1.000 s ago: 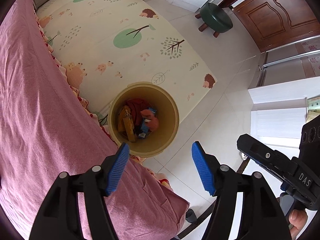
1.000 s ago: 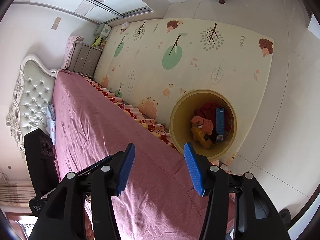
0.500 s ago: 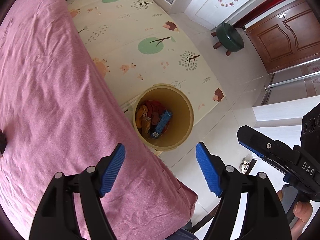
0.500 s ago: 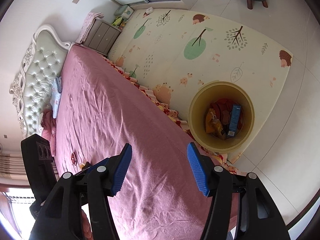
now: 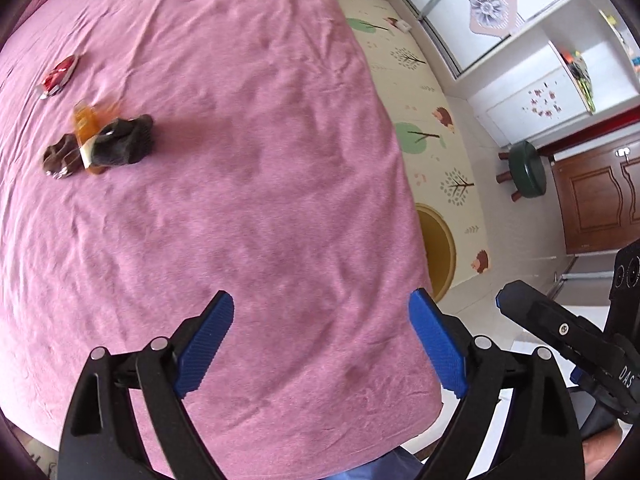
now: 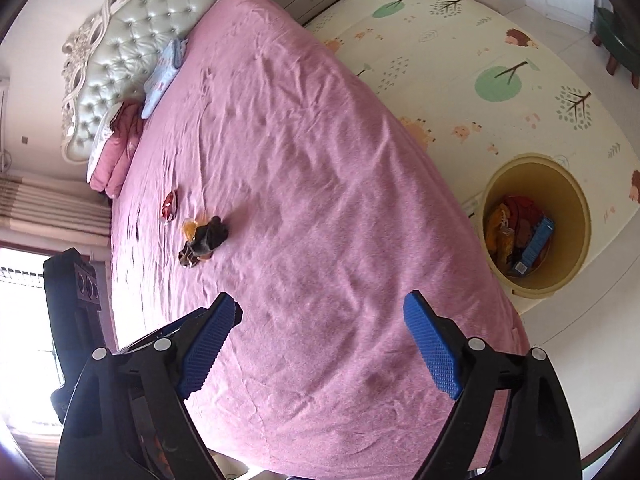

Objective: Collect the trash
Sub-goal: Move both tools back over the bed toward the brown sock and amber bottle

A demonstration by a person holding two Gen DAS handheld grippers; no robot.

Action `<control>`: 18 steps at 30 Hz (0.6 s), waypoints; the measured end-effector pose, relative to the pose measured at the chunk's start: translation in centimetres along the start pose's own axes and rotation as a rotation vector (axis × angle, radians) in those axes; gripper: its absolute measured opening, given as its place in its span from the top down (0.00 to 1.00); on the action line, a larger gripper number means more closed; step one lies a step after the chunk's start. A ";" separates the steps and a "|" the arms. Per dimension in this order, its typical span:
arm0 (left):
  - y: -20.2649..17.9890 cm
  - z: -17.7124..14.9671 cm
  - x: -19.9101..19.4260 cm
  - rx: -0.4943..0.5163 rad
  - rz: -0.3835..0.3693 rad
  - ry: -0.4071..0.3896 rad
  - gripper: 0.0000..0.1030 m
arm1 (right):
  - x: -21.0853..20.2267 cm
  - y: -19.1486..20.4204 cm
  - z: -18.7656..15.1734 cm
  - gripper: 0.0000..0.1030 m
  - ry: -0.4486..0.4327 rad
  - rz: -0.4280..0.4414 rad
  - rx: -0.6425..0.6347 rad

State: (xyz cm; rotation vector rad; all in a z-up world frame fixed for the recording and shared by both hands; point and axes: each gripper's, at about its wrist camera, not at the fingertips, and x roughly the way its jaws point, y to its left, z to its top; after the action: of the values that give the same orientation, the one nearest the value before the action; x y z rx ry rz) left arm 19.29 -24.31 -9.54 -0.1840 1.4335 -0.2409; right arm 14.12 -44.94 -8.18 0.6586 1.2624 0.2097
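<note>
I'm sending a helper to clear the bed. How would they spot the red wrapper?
Find the pink bed. On it lies a small cluster of litter; the red wrapper sits apart, nearest the headboard. It is shiny red, unlike the dark clump and orange piece.

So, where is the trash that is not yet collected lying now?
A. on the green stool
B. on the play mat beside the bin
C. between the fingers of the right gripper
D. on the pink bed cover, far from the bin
D: a red wrapper, an orange piece and a dark clump lie on the pink bed cover, away from the yellow bin.
</note>
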 end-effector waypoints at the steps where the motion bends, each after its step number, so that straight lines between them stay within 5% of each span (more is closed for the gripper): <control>1: 1.3 -0.1 -0.5 -0.021 0.005 -0.012 0.11 | 0.6 1.2 -0.3 0.15 -0.001 0.004 -0.025; 9: 10.7 -0.9 -3.9 -0.144 0.063 -0.092 0.08 | 6.2 9.5 -2.0 0.08 0.111 0.064 -0.168; 18: 20.8 -0.4 -5.0 -0.290 0.096 -0.128 0.08 | 12.5 14.8 -1.4 0.08 0.171 -0.016 -0.169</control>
State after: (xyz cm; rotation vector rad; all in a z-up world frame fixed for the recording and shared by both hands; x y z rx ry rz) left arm 19.39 -2.95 -10.36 -0.3599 1.3408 0.0580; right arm 19.72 -26.49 -10.15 0.4921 1.3960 0.3614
